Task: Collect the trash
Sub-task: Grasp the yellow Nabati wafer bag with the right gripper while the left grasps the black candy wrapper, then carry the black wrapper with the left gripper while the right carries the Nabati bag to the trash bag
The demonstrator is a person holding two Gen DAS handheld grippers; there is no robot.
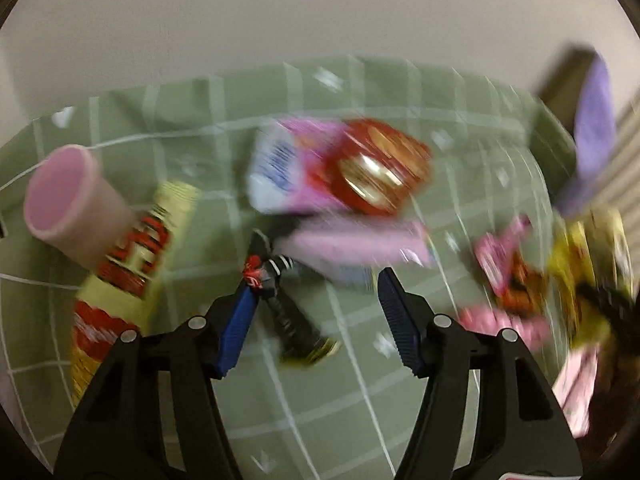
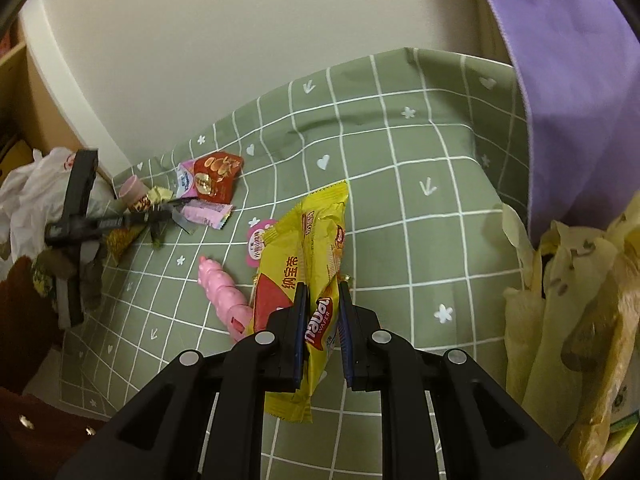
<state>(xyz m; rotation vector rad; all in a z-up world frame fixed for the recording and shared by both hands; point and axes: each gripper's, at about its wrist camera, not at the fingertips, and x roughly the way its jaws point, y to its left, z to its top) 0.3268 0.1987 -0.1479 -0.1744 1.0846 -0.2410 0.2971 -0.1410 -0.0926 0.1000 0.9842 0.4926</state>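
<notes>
Two grippers work our green checked tablecloth (image 2: pixel 420 184). Our right gripper (image 2: pixel 322 312) is clamped on a yellow wafer wrapper (image 2: pixel 316 248), lifted above the cloth, beside a beige plastic bag (image 2: pixel 568 320). Our left gripper (image 1: pixel 316 312) hovers with jaws apart over a small black wrapper (image 1: pixel 296 328); a pink cup (image 1: pixel 68 200) and a pink-and-red snack packet (image 1: pixel 340 168) lie near.

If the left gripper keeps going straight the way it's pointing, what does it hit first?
Most likely the small dark wrapper lying on the green checked tablecloth just ahead of the left gripper, by its left finger. The view is blurred, so depth is uncertain; the pink flat wrapper lies farther on.
</notes>
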